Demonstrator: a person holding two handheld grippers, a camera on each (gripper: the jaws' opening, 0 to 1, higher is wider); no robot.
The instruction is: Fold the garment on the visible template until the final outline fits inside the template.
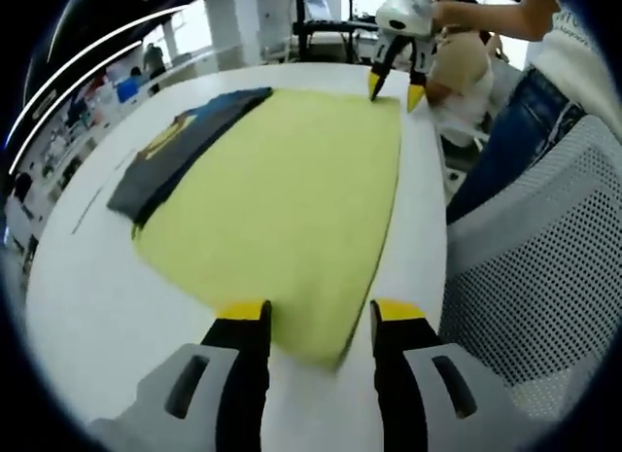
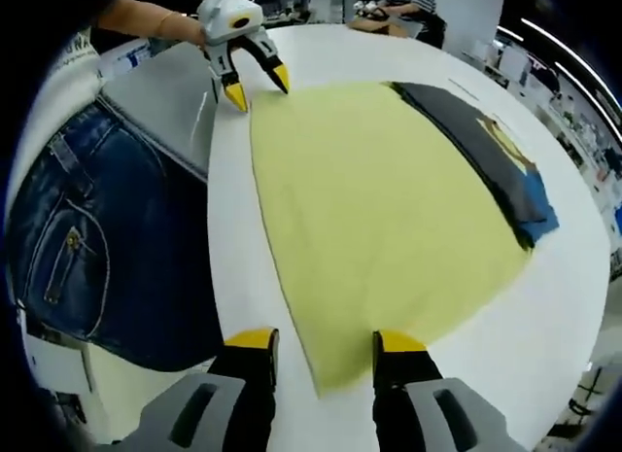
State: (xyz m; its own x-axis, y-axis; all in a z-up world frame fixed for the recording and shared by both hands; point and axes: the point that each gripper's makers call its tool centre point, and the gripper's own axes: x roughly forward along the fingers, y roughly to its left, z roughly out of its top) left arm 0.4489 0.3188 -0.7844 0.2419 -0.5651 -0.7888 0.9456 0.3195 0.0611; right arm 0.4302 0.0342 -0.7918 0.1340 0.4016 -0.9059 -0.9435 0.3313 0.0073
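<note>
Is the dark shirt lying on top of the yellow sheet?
No, in the left gripper view the dark shirt lies folded beside the yellow sheet, along its far edge, with that edge overlapping it.

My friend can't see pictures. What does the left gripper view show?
A yellow garment lies flat on a white table, with the left gripper open around its near corner. The right gripper is open at the far corner, and a dark folded garment lies alongside.
</note>
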